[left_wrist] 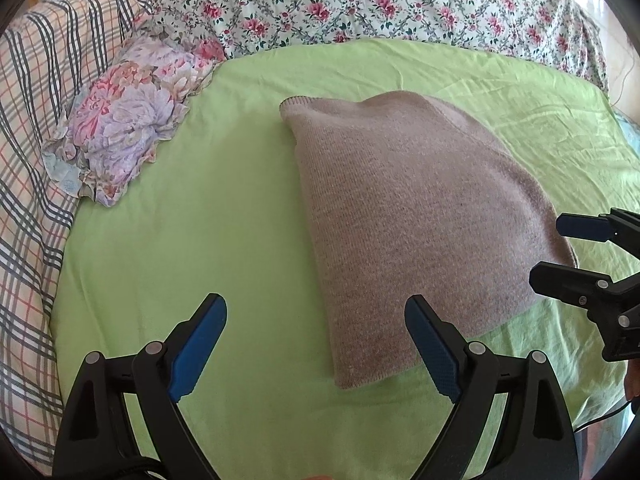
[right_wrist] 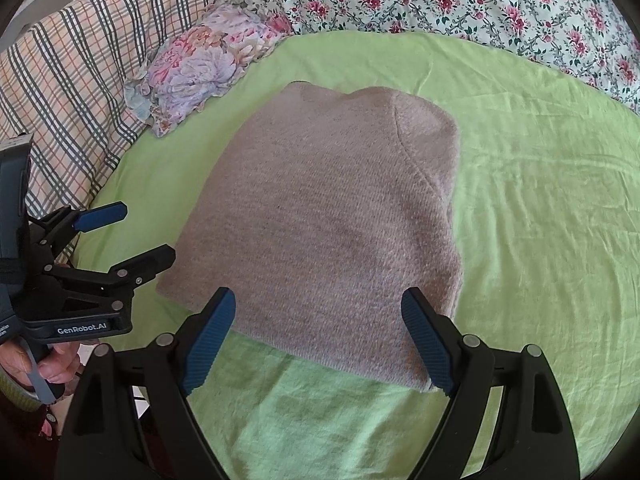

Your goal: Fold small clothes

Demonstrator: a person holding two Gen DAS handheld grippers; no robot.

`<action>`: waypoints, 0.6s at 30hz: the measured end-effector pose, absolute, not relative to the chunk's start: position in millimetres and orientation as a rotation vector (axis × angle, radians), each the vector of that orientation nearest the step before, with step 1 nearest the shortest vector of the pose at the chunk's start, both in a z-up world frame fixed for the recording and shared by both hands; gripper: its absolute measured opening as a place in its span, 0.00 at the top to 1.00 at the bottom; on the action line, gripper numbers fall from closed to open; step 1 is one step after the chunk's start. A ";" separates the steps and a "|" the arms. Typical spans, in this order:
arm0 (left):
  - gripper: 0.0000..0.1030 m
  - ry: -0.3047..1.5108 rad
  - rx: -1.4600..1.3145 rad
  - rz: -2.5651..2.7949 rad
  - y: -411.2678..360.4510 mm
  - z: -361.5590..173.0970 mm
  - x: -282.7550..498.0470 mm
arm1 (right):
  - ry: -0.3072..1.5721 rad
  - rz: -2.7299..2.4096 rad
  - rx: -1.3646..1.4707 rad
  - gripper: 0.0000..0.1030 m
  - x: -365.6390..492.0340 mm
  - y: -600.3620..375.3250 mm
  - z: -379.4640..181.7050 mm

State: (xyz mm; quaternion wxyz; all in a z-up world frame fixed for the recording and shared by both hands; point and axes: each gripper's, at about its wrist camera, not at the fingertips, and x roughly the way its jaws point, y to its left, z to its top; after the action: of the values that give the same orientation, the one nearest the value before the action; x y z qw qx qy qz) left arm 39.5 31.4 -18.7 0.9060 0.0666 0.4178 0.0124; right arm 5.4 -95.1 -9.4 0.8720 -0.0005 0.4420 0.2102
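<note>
The folded sweater [right_wrist: 320, 220] lay ahead of both spread jaws; left gripper [left_wrist: 316, 344] and right gripper [right_wrist: 318, 340] pinched nothing (green sheet [left_wrist: 224, 208] beneath).

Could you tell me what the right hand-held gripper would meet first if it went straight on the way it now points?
Most likely the folded knit garment: the right hand-held gripper, open, points down at its near edge, though depth is hard to judge.
</note>
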 end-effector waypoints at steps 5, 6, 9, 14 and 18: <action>0.11 0.859 0.130 0.020 29.9 -16.9 42.2 | 0.927 0.437 0.005 0.17 10.9 -96.0 -9.2; 0.11 0.858 0.130 0.018 29.4 -16.7 42.8 | 0.926 0.437 0.005 0.17 10.9 -95.8 -8.9; 0.11 0.854 0.131 0.015 27.9 -15.7 43.6 | 0.924 0.439 -0.001 0.17 12.6 -97.1 -7.5; 0.10 0.853 0.128 0.014 25.6 -14.4 43.8 | 0.923 0.437 0.001 0.17 16.4 -98.2 -5.2; 0.10 0.849 0.128 0.012 25.2 -13.4 44.5 | 0.919 0.431 0.002 0.17 17.6 -98.1 -2.7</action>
State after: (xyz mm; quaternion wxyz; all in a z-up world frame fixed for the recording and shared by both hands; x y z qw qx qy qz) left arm 44.5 25.2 -13.4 0.9092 0.0620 0.4118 0.0059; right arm 17.6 -98.1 -2.7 0.8740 0.0009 0.4400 0.2063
